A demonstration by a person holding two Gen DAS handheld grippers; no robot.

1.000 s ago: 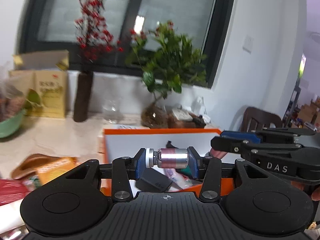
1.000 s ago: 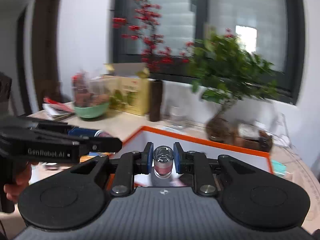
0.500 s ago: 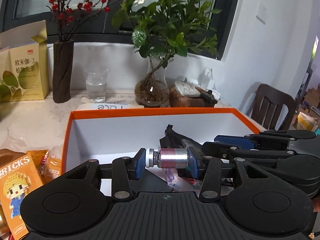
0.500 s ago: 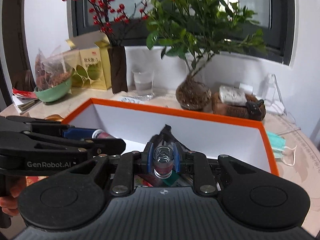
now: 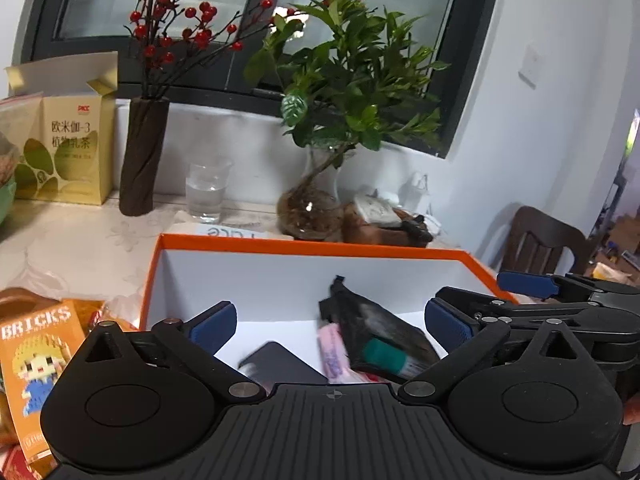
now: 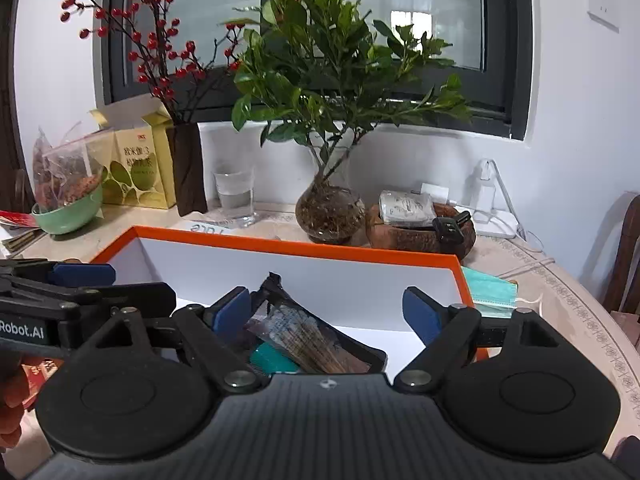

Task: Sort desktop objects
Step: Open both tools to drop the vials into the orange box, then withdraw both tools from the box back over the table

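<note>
Left wrist view shows our left tongs (image 5: 330,322) opening wide with nothing between them, over the orange box (image 5: 312,246); our right tongs (image 6: 326,310) are opening too, also empty. Inside lie a black pouch (image 6: 320,338), a pink packet (image 5: 332,350) and a dark flat case (image 5: 280,362). We might snag the pouch or the box wall when pulling back. Around it, the pale bench (image 6: 560,280) carries a plant (image 6: 328,208), a glass (image 6: 236,198) and a bricks box (image 5: 36,360) below a dark window.

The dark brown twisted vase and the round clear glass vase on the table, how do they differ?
The dark brown twisted vase is tall, narrow and opaque; the round clear glass vase is squat, bulbous and see-through. The brown one holds red berry branches, the glass one a leafy green plant. Both stand upright behind the orange box.
</note>
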